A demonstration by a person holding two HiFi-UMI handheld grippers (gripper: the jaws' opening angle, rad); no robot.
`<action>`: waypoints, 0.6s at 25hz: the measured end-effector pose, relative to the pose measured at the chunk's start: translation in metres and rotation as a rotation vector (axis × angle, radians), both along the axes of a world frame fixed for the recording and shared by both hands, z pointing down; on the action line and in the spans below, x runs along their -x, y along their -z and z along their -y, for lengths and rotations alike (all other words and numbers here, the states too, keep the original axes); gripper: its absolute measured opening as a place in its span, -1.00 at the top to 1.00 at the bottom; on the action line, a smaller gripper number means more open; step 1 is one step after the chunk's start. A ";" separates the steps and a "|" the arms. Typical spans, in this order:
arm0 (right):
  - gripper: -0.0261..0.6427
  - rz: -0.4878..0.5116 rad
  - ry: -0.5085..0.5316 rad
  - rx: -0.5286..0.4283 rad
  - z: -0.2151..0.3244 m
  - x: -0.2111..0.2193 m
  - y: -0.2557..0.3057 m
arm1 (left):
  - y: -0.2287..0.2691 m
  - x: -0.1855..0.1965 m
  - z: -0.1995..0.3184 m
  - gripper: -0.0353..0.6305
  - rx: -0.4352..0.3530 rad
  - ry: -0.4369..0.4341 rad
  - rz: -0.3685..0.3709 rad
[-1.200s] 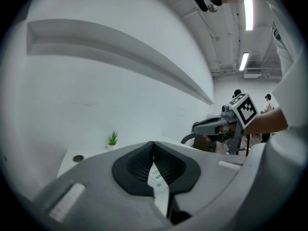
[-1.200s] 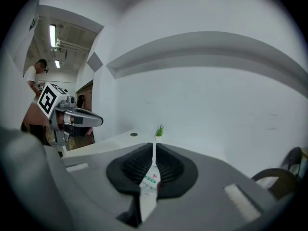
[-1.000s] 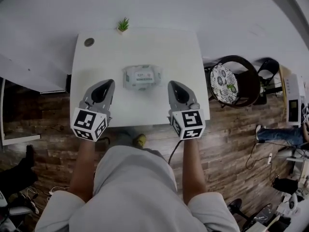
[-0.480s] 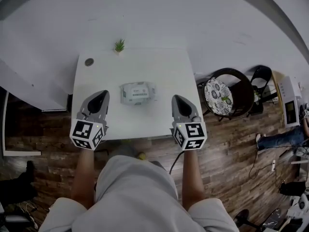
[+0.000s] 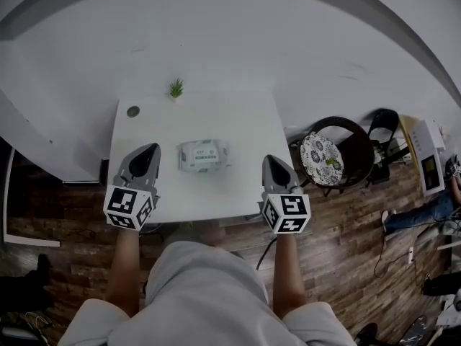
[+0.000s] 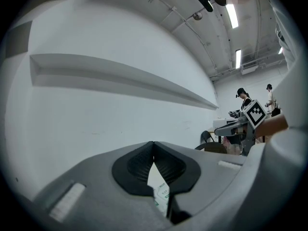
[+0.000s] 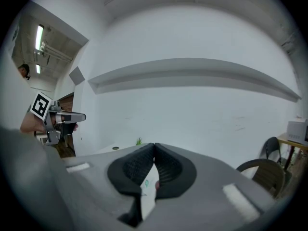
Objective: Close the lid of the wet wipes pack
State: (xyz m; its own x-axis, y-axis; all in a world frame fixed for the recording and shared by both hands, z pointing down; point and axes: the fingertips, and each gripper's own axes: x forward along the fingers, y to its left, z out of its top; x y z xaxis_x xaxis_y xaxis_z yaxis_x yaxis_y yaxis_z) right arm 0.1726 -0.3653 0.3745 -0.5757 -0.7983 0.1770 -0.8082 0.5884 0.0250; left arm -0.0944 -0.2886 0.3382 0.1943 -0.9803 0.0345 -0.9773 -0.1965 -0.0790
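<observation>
Head view: wet wipes pack [image 5: 205, 155] between closed left tongs [image 5: 149, 149] and right tongs [image 5: 272, 159]

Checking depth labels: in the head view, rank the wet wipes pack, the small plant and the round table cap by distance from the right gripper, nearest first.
1. wet wipes pack, just left of the right gripper.
2. small plant, back edge of the table, further left.
3. round cap, back left corner.

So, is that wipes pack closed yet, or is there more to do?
Looks done: the wet wipes pack lies flat on the table, with no lid sticking up. In hand: nothing; the left gripper and right gripper are shut, empty, clear of it. Nothing obvious left.
</observation>
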 end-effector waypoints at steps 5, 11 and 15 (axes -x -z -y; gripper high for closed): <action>0.91 0.012 -0.011 -0.013 0.000 -0.006 0.005 | 0.003 0.000 -0.001 0.90 -0.007 0.007 0.005; 0.91 0.022 -0.030 -0.008 -0.001 -0.014 0.006 | 0.005 -0.007 -0.003 0.90 -0.008 0.000 0.005; 0.91 0.022 -0.046 -0.005 -0.001 -0.018 0.006 | 0.008 -0.005 -0.003 0.90 -0.015 0.007 -0.004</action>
